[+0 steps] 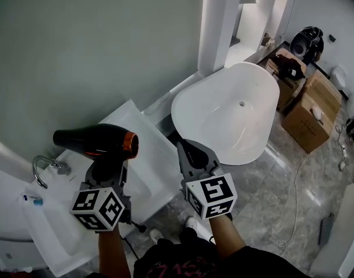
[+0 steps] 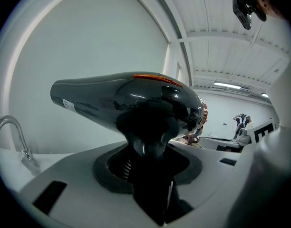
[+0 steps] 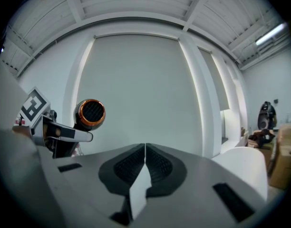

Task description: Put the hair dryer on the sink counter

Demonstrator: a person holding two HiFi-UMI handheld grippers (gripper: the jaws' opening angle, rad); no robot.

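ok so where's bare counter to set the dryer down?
Bare patch: the right end of the sink counter, between the held hair dryer and the edge facing the bathtub. Tighter on the left: the faucet and a small blue-tipped item sit at that end. The part under the left gripper is hidden.

Open sink counter [image 1: 56, 235] beside faucet [image 1: 43, 168]

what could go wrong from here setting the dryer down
1. The left gripper holds the hair dryer only by its handle, with the body jutting sideways, so it may swivel or slip.
2. The faucet stands just below on the sink counter, and the nozzle could knock it coming down.
3. The right gripper is shut and empty, so nothing steadies the dryer.
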